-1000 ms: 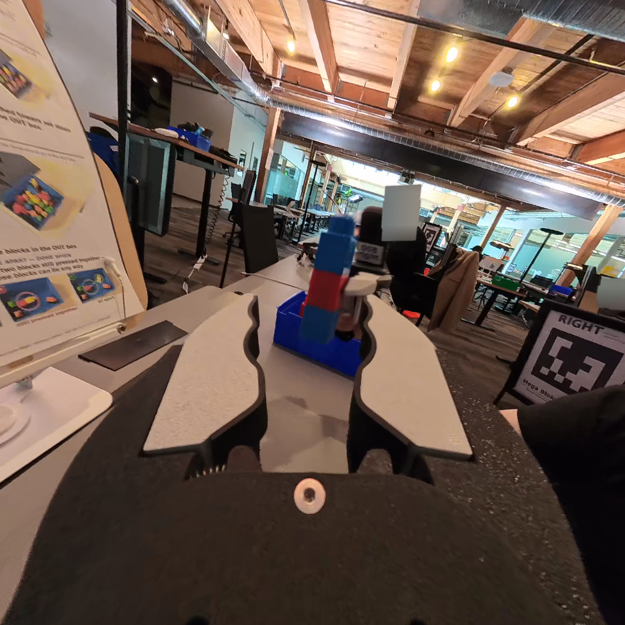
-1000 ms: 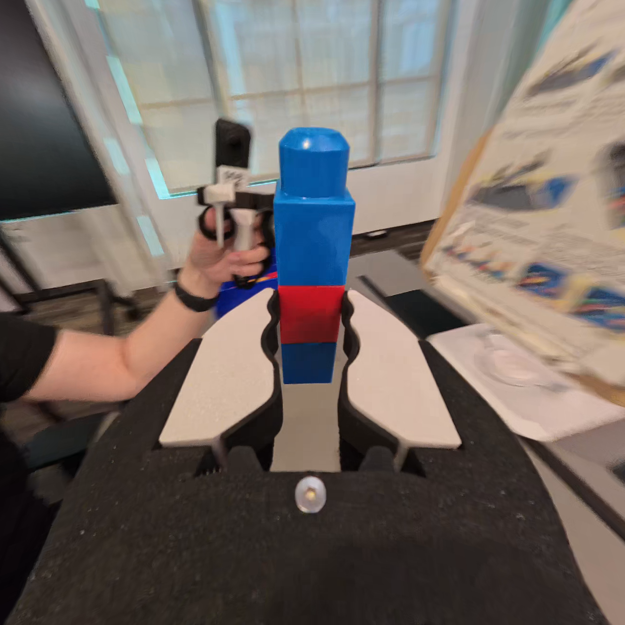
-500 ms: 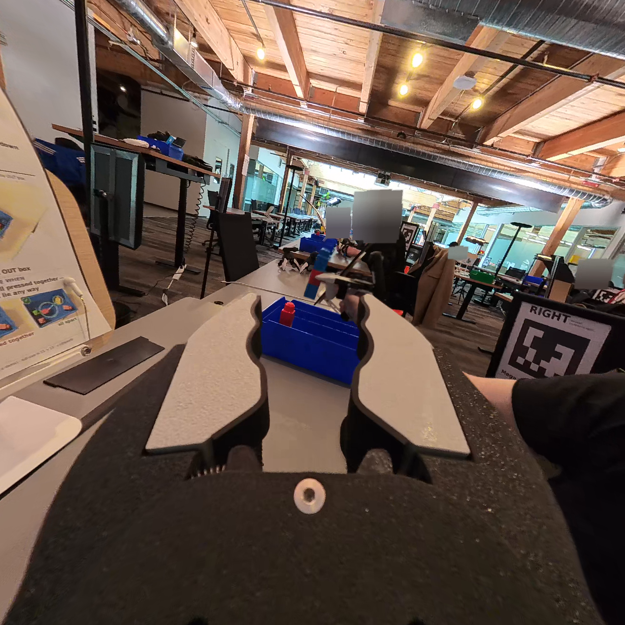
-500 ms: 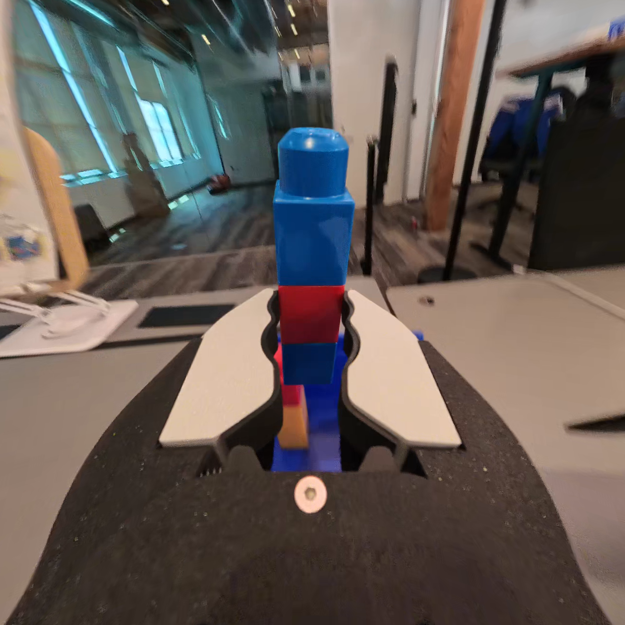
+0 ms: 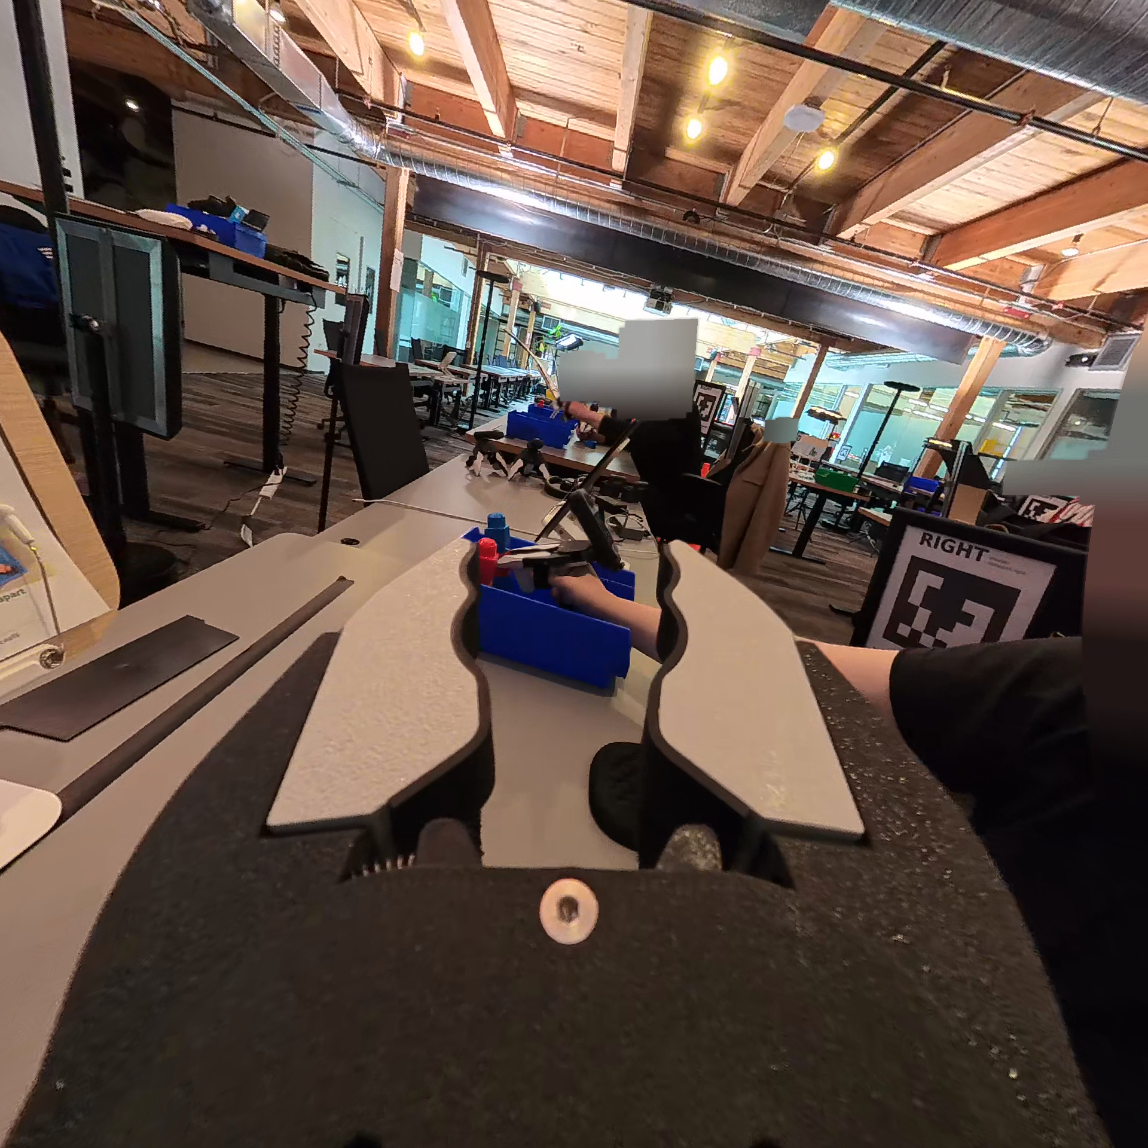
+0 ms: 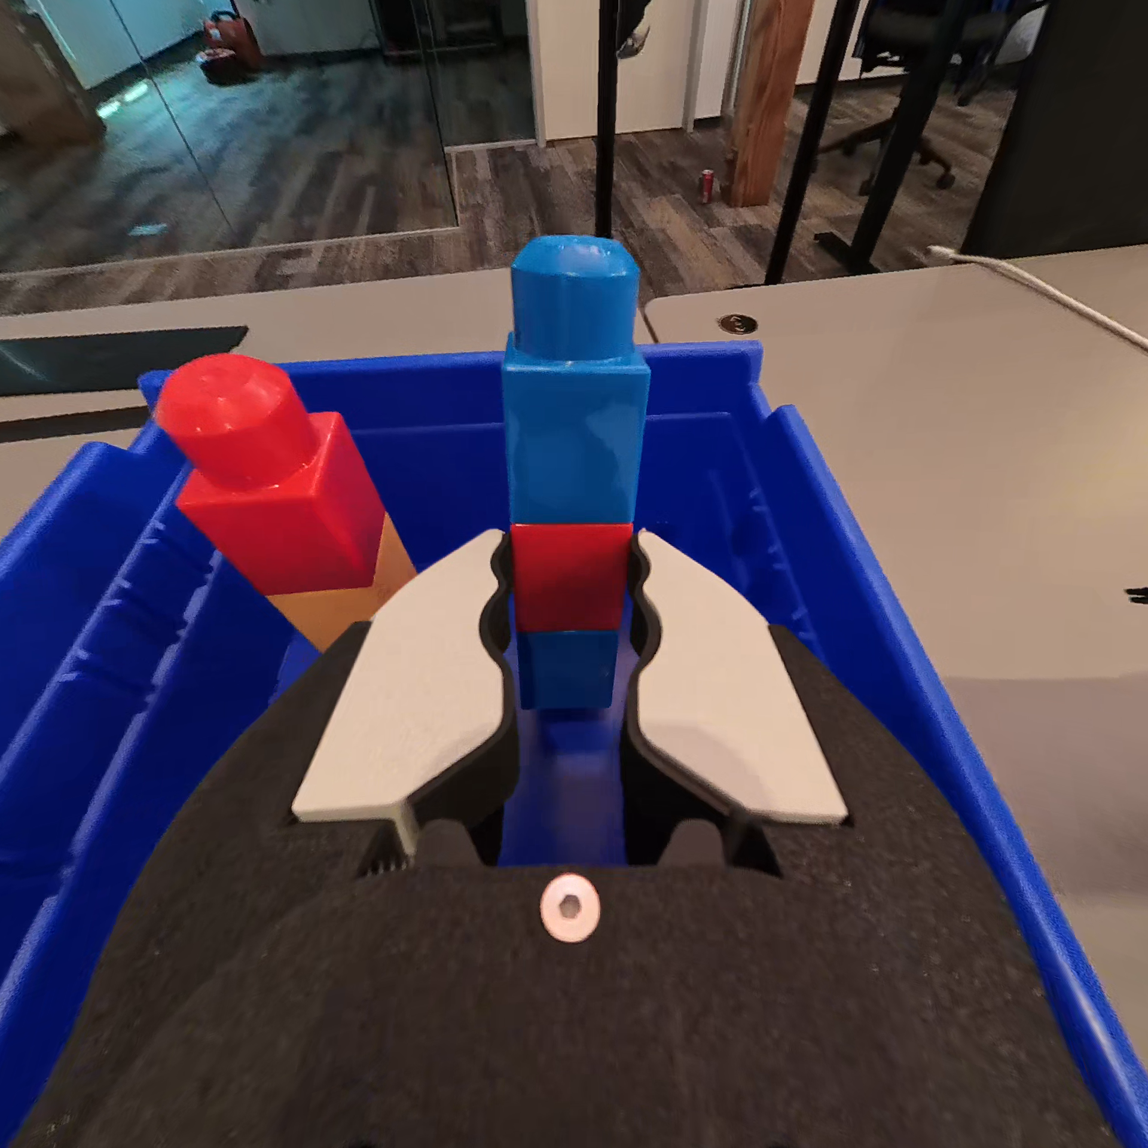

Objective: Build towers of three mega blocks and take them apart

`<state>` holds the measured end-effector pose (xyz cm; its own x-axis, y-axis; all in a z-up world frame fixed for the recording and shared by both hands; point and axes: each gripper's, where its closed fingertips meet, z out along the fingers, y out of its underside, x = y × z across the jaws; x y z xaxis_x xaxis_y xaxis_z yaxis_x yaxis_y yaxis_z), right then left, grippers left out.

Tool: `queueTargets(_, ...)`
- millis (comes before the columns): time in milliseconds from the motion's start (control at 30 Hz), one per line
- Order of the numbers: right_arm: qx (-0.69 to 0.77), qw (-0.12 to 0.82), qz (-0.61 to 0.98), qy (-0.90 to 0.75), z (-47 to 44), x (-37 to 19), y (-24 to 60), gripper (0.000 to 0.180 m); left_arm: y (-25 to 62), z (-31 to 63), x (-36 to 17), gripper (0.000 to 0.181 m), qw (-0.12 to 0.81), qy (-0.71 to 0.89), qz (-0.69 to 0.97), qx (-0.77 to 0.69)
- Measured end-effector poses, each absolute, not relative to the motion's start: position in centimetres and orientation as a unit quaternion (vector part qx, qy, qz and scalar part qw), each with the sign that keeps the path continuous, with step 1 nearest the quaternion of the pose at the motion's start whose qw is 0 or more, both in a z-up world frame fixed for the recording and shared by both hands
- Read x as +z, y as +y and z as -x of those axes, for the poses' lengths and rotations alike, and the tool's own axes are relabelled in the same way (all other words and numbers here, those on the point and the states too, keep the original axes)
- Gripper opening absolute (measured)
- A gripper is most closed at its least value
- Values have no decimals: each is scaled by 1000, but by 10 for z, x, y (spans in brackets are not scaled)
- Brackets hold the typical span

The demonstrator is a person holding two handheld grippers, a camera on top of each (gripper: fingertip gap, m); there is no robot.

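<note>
My right gripper (image 6: 568, 581) is shut on a tower of three blocks (image 6: 571, 472), light blue on red on dark blue, gripping the red middle block. It holds the tower upright inside a blue bin (image 6: 807, 497). A second tower (image 6: 279, 503), red on tan, leans in the bin's left part; its base is hidden. My left gripper (image 5: 568, 596) is open and empty above the grey table (image 5: 385, 553), a short way in front of the bin (image 5: 546, 630). In the left wrist view the right gripper (image 5: 540, 559) and both towers' tops (image 5: 494, 546) show at the bin.
An instruction board (image 5: 37, 559) on a white stand and a flat black plate (image 5: 112, 674) are at the left. A black sign with a square code (image 5: 960, 590) stands at the right. A white cable (image 6: 1043, 304) crosses the adjoining table. Spacing between my two grippers at the tips: around 60 centimetres.
My right gripper has swung away from the left gripper and come down with the tower into the blue bin. My left gripper has stayed open and turned slightly right.
</note>
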<state>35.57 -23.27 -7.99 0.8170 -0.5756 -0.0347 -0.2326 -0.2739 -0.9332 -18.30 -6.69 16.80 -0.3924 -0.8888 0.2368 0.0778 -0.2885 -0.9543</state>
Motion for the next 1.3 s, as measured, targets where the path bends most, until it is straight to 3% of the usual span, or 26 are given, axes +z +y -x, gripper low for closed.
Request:
queueTargets(1133, -153, 511, 807, 253, -349, -105, -229, 36, -77, 174, 161, 52, 327, 493, 422, -687)
queueTargets(1300, -162, 535, 790, 254, -348, -90, -228, 63, -78, 176, 163, 52, 327, 492, 421, -688)
